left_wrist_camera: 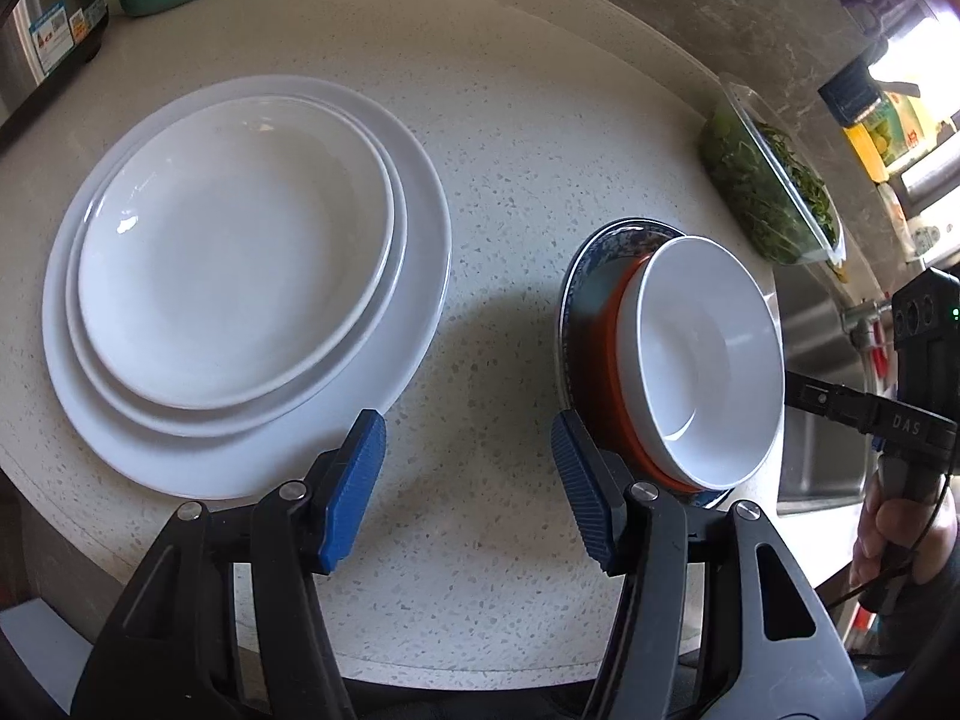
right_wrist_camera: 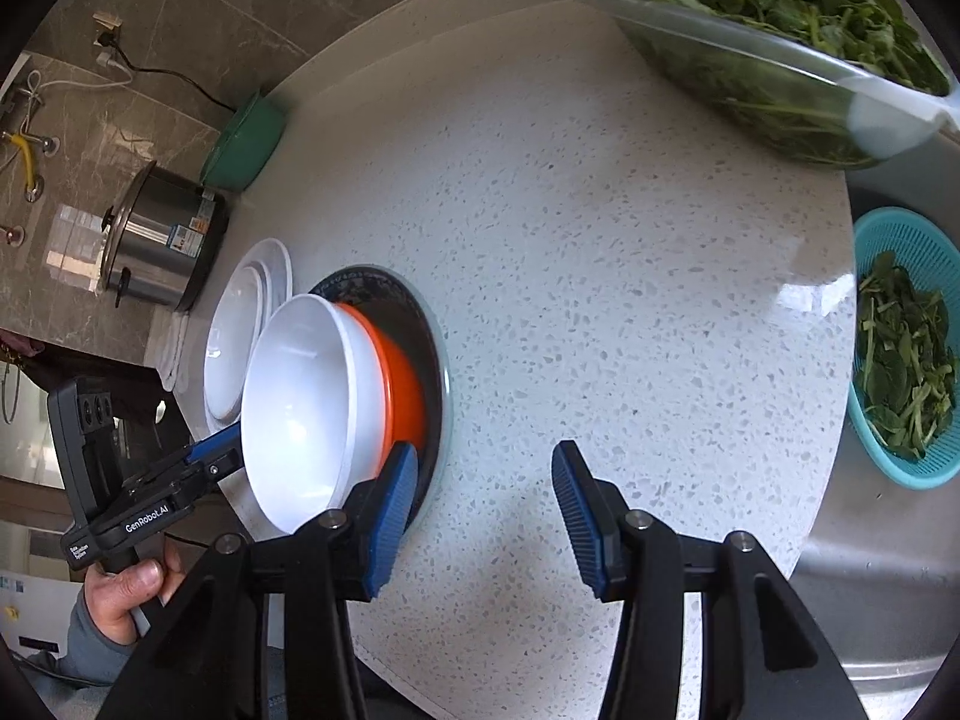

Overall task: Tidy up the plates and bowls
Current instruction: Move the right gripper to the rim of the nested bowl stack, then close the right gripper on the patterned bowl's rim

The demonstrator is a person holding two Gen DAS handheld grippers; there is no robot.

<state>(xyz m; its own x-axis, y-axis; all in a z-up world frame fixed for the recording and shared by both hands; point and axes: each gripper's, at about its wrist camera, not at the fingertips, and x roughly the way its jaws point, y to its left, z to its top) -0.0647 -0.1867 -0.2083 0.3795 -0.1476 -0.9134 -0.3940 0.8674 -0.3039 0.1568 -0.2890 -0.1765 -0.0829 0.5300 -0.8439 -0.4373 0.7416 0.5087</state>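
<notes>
Both grippers are held partly open over the counter, nothing between the pads of either.

The left gripper (left_wrist_camera: 468, 492) is seen with its blue pads (left_wrist_camera: 354, 492) apart above bare counter (left_wrist_camera: 540, 150); nothing is gripped, though the right pad lies just beside the near rim of the bowl stack. The right gripper (right_wrist_camera: 483, 519) is likewise half open and empty, its left pad (right_wrist_camera: 393, 516) close to the stack's near edge. A white bowl (left_wrist_camera: 708, 360) is nested in an orange bowl (left_wrist_camera: 606, 360), and both are set on a blue-patterned plate (left_wrist_camera: 624, 240). To the left, three white plates (left_wrist_camera: 240, 276) are stacked, smallest on top. Farther off, a clear dish of greens (right_wrist_camera: 780, 48) and a teal colander (right_wrist_camera: 900, 348) are seen at the right, a steel pot (right_wrist_camera: 162, 240) and a green basket (right_wrist_camera: 246, 138) at the far left.
</notes>
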